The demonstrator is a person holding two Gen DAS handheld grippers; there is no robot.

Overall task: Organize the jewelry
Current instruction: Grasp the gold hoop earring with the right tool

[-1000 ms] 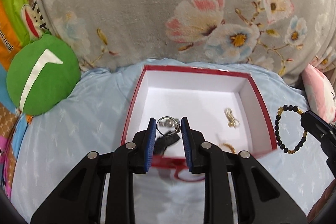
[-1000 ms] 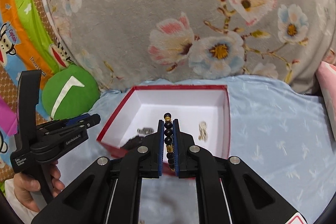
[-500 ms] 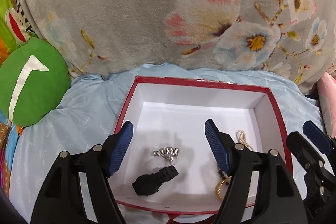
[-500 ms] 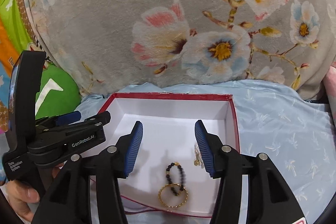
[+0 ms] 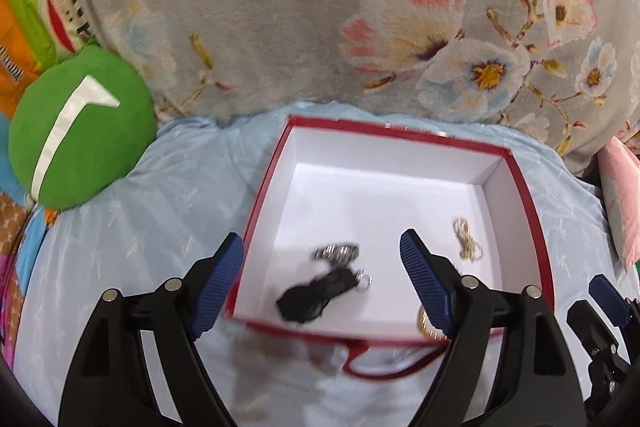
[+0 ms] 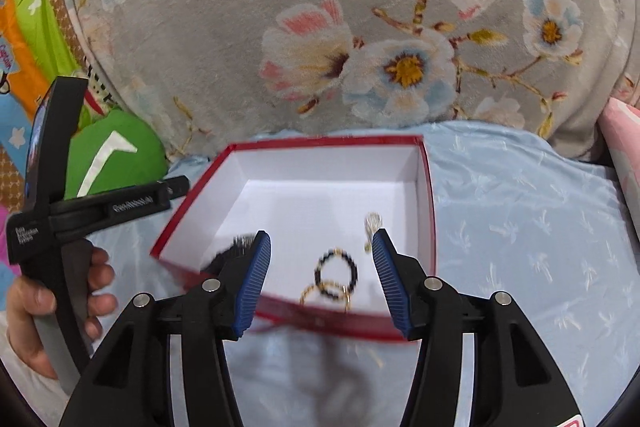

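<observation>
A red box with a white inside (image 5: 400,135) (image 6: 328,143) sits on the blue bedsheet. In it lie a silver watch (image 5: 336,251), a black watch (image 5: 316,293), a gold chain (image 5: 466,245) (image 6: 372,223), a black bead bracelet (image 6: 338,273) and a gold bangle (image 6: 326,293) (image 5: 424,321). My left gripper (image 5: 320,279) is open and empty above the box's near left part. My right gripper (image 6: 320,279) is open and empty above the near edge, over the bead bracelet.
A grey floral blanket (image 5: 320,7) rises behind the box. A green round cushion (image 5: 76,131) lies at the left and a pink pillow (image 5: 620,187) at the right. The hand holding the left gripper (image 6: 60,267) shows in the right wrist view.
Both grippers opened: the left let the silver watch fall into the box, the right dropped the bead bracelet by the gold bangle. Both have since drawn back toward the near edge.
</observation>
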